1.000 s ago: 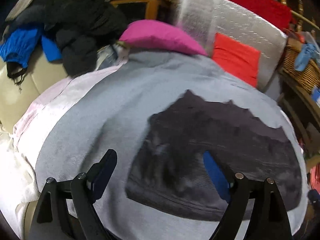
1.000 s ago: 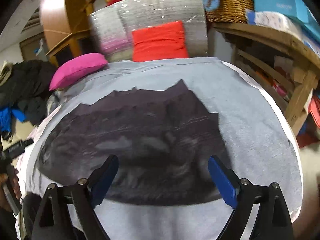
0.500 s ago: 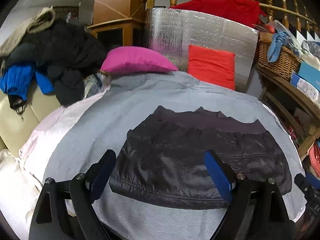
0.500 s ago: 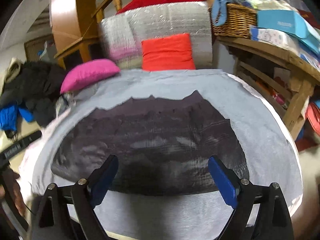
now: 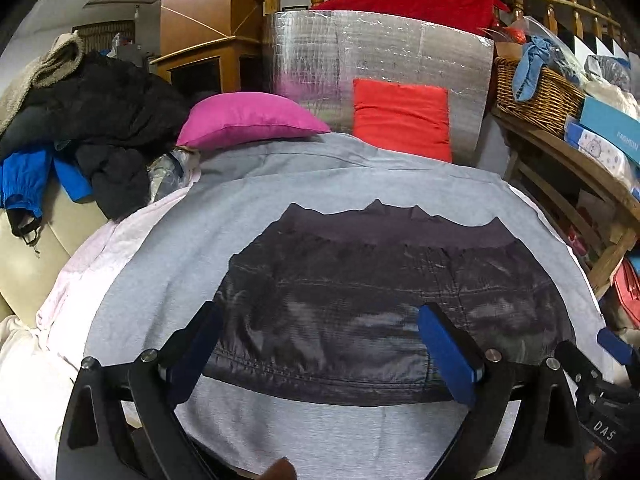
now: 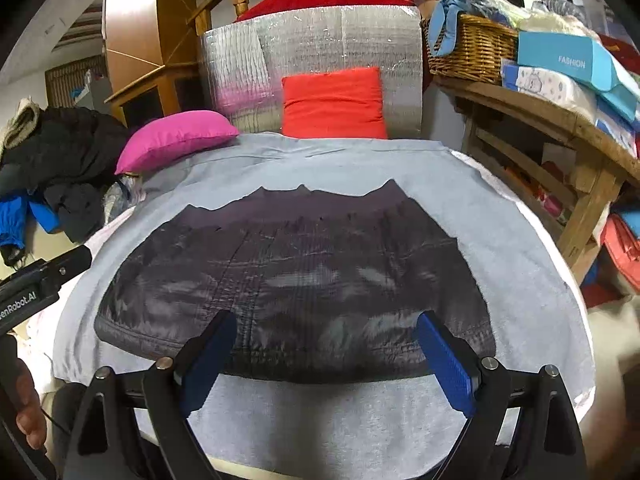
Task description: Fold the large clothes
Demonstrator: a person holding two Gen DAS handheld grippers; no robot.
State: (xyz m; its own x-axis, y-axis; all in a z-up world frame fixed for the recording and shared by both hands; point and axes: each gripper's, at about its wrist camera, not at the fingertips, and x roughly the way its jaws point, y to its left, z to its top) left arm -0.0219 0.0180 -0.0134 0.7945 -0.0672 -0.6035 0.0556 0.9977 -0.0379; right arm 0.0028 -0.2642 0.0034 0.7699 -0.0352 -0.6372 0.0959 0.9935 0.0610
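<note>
A dark quilted garment [image 5: 380, 300] lies folded flat in a wide block on a grey sheet [image 5: 168, 280]; it also shows in the right wrist view [image 6: 296, 280] on the sheet [image 6: 520, 264]. My left gripper [image 5: 320, 344] is open and empty, held above the garment's near edge, toward its left half. My right gripper [image 6: 324, 352] is open and empty, above the near edge toward the right half. The left gripper's body [image 6: 36, 292] shows at the right wrist view's left edge.
A pink pillow [image 5: 248, 120] and a red cushion [image 5: 400, 116] lean on a silver padded panel [image 5: 376, 52] at the far end. Dark and blue clothes [image 5: 80, 128] are piled at the left. A wooden shelf with a wicker basket [image 6: 472, 48] and boxes stands at the right.
Both grippers have pulled back and risen from the garment, so more of it and the room shows. The garment lies still. Both jaws stayed open.
</note>
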